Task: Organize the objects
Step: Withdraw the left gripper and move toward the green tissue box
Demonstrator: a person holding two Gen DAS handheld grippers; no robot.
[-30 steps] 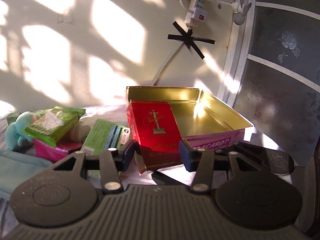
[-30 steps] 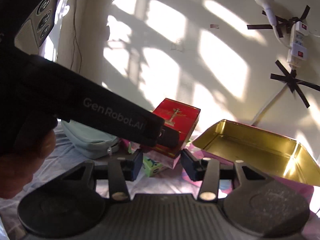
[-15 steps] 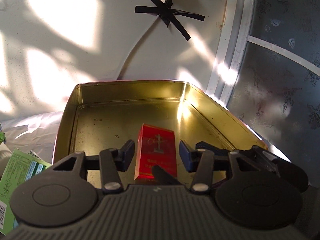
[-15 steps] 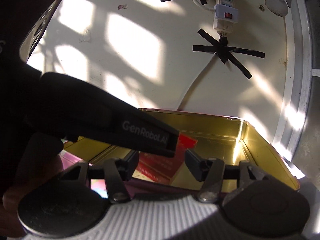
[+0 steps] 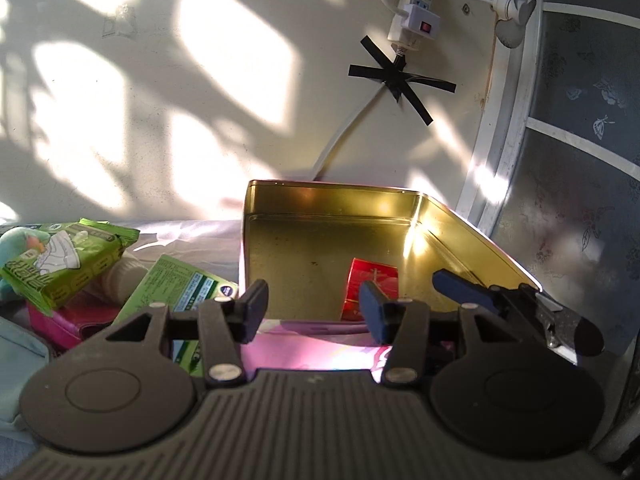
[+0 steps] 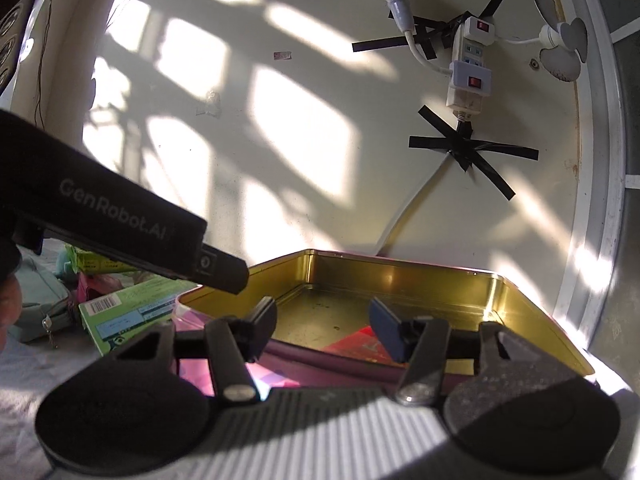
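Observation:
A red box (image 5: 374, 282) lies flat on the floor of the open gold tin (image 5: 320, 200), near its front right side. My left gripper (image 5: 312, 310) hangs just outside the tin's pink front wall. Its jaws are opening and nothing is between them. In the right wrist view the red box (image 6: 356, 340) shows low in the tin (image 6: 400, 276), behind my right gripper (image 6: 324, 324). The right gripper's jaws are closing with nothing gripped between them. One blue right fingertip (image 5: 456, 282) reaches over the tin's right rim. The left gripper's black body (image 6: 120, 220) crosses the left of the right wrist view.
Left of the tin lie a green tissue pack (image 5: 64, 264), a green carton (image 5: 176, 288), a pink pouch (image 5: 64, 322), a pale blue pouch (image 5: 16, 348) and a teal plush toy (image 5: 14, 240). A wall with a taped power strip (image 5: 412, 20) stands close behind. A dark patterned panel (image 5: 580, 160) stands right.
The left gripper carried the red box into the tin, let it go and pulled back toward the front. The right gripper swung right to face the tin.

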